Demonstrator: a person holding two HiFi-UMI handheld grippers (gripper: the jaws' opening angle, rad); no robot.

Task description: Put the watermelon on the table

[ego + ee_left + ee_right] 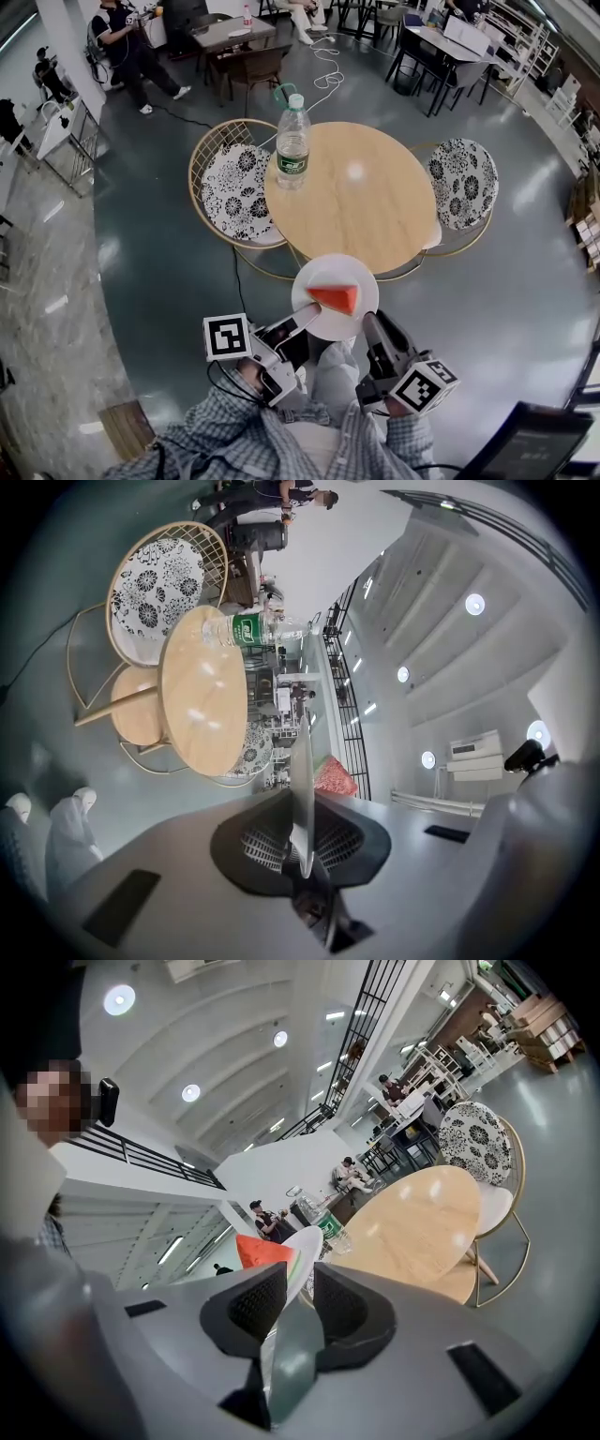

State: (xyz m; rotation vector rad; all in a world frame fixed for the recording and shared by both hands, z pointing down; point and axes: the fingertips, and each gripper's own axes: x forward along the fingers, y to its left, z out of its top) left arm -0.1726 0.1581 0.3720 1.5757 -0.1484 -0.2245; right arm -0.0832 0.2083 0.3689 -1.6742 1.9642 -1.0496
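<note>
A round pale-wood table [375, 197] stands on a dark grey floor [159, 272] in an open hall. A wire-framed chair with a black-and-white flowered cushion [232, 183] sits at its left edge and a matching chair [464, 183] at its right. A clear plastic water bottle with a green label [292, 141] stands upright at the table's far-left edge, well apart from everything else.

At the table's near edge a person in a checked shirt [281, 441] holds a round white plate [323, 326] level in the air. Seen from above, the plate overlaps that edge, but whether it is already over the wood or just short of it cannot be told. On the plate lies a triangular red wedge of watermelon [335, 298]. Its long side runs left to right across the plate, from one gripper toward the other.

The left gripper [307, 322] is clamped on the plate's left rim, and its own view shows the rim edge-on between jaws pressed against it. The right gripper [370, 325] pinches the near-right rim in the same way. Neither touches the fruit.

The open tabletop lies straight ahead of both grippers, and each is about equally near it. The coming move looks like a short carry forward and down, with the two grippers kept level so the wedge does not slide along its long side.
</note>
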